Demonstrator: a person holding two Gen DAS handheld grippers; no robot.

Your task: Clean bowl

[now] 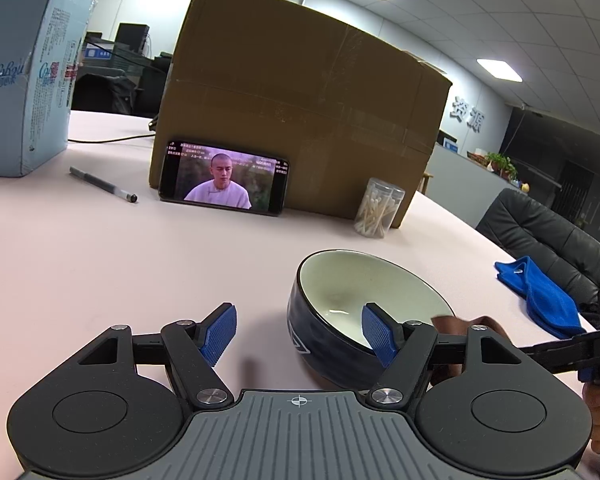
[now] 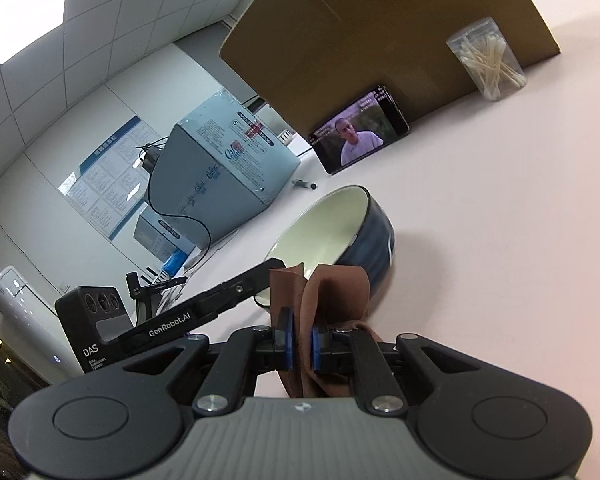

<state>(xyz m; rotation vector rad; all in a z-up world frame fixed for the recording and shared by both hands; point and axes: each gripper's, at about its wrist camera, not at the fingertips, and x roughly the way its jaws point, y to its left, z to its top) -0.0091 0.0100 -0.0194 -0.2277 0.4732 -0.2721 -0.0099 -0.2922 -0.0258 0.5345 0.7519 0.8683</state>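
The left hand-held gripper (image 1: 299, 334), jaws parted with one pad inside the rim, is bracing the tilted bowl (image 1: 340, 304) on the surface (image 1: 100, 264) so the right hand-held gripper (image 2: 300, 346), clenching a brown cloth (image 2: 332, 292), can wipe inside.

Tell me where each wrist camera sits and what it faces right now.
Left wrist: on the left hand-held gripper, facing bowl, phone, cardboard box; open, one pad inside the rim.
Right wrist: on the right hand-held gripper, shut on brown cloth, facing the bowl.
Shared: bowl, phone, box, cotton swab jar.
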